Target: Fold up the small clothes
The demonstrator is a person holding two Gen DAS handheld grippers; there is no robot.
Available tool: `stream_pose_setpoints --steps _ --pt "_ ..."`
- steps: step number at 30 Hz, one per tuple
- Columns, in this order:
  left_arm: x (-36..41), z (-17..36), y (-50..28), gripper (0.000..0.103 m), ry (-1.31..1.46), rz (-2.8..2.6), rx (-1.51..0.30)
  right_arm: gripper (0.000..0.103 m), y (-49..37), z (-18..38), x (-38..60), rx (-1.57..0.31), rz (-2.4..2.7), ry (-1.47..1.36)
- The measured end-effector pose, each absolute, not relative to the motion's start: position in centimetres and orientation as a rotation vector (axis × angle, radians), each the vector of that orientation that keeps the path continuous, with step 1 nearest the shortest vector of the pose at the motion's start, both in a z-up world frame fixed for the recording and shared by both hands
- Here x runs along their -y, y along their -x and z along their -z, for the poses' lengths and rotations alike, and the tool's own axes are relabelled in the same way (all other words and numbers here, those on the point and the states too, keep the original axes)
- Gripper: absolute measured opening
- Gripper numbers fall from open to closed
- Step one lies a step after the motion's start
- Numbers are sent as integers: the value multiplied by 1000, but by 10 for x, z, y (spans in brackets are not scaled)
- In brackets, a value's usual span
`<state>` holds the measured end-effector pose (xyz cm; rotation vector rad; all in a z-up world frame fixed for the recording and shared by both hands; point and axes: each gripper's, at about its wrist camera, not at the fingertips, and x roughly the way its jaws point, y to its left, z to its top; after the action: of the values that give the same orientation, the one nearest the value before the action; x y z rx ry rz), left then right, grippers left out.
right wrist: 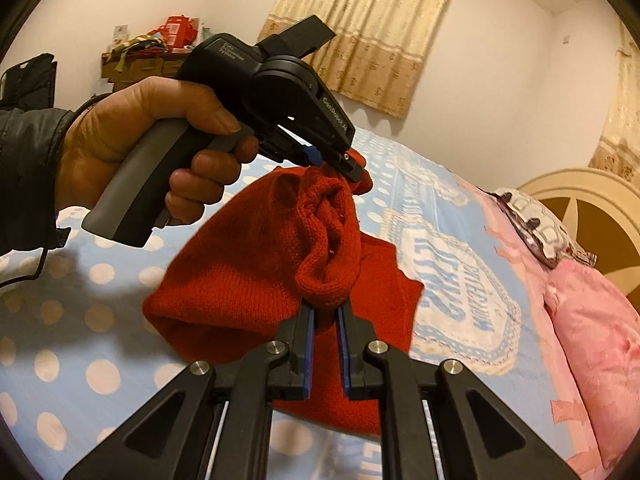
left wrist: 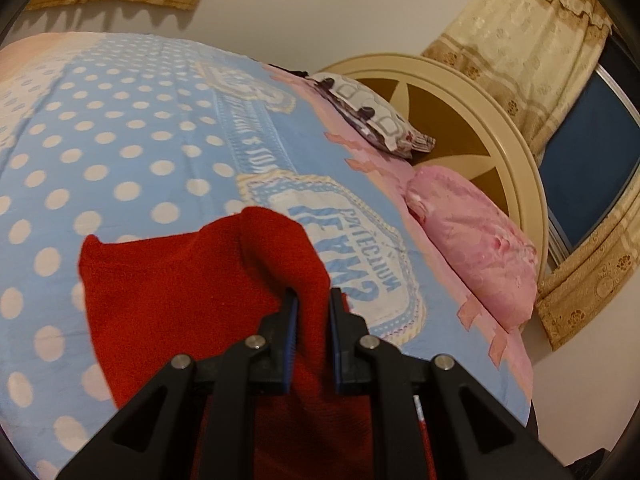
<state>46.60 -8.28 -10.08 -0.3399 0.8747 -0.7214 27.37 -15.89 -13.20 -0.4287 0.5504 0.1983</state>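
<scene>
A red knitted garment (left wrist: 192, 280) lies partly on the blue polka-dot bedsheet (left wrist: 100, 152), with one end lifted. My left gripper (left wrist: 314, 300) is shut on a raised fold of it. In the right wrist view the garment (right wrist: 248, 272) hangs bunched between both grippers. My right gripper (right wrist: 325, 308) is shut on its rolled edge at the bottom. The left gripper (right wrist: 344, 166), held in a hand, pinches the garment's top corner above the bed.
A pink pillow (left wrist: 476, 248) and a patterned pillow (left wrist: 376, 116) lie against the cream headboard (left wrist: 480, 120) on the right. Curtains (right wrist: 368, 32) hang on the far wall. A cluttered shelf (right wrist: 152, 48) stands behind the hand.
</scene>
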Motion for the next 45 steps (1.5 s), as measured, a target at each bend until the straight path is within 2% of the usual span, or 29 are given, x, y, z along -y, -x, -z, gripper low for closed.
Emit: stream_pose_setpoints --steps 17,19,20,23,25,27,29,35,36,38,39,40,45 --pt "166 117 -457 15 87 733 -921 10 -267 147 213 -674 -173 305" --pt "171 118 -455 18 53 717 -923 10 -269 149 216 -697 -178 294" --pt "171 117 -454 23 51 712 -921 10 -269 151 217 -708 -178 291" --pt "169 105 -446 24 60 750 -888 10 -273 155 223 -740 -180 266" --pt "167 95 -439 29 41 755 -848 10 -275 157 227 -759 -176 244" --pt "158 85 -429 50 25 749 -797 10 -274 158 230 -773 -182 225" --pt "149 80 -423 61 18 735 -770 10 -273 157 232 -779 -190 211" --pt "102 92 -391 62 -43 645 -724 12 -269 155 243 -811 -190 159" --pt "97 93 -386 65 -46 635 -719 14 -267 153 246 -802 -177 161" --pt "78 97 -370 71 -45 610 -690 37 -263 146 251 -783 -162 161" --pt "70 99 -363 76 -38 599 -678 66 -262 142 255 -783 -171 140" --pt "66 101 -359 78 -36 594 -671 79 -261 138 260 -780 -188 104" --pt "65 119 -349 83 -65 577 -683 79 -290 122 276 -771 -223 -17"
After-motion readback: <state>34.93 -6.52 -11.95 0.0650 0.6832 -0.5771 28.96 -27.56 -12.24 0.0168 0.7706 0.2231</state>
